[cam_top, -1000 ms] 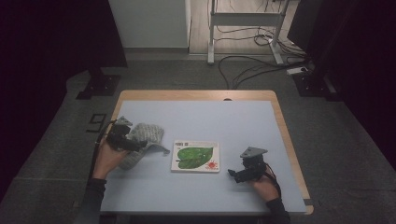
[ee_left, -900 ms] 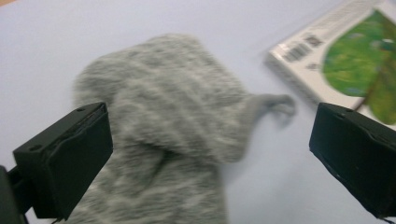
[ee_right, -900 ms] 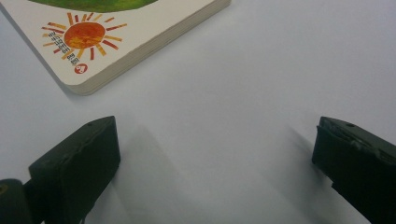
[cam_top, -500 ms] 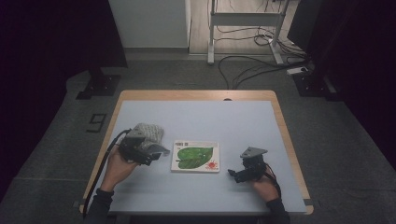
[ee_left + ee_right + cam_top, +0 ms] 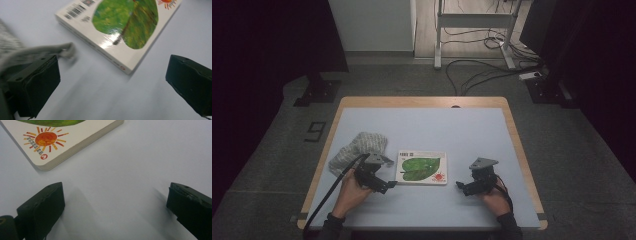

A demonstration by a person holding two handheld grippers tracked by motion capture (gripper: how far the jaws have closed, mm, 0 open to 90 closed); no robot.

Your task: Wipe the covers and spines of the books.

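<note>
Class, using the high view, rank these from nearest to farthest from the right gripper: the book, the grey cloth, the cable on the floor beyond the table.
From the right gripper:
1. Book, just left.
2. Grey cloth, table's left side.
3. Floor cable, beyond the far edge.

One book (image 5: 422,168) lies near the lower middle of the high view, its cover showing one green leaf and one orange sun. One grey cloth (image 5: 358,148) sits to its left. Two grippers are on the table (image 5: 462,130): the left gripper (image 5: 391,183) at lower left and the right gripper (image 5: 460,186) at lower right, each with two black jaws, each held by one hand. There is one table.
</note>
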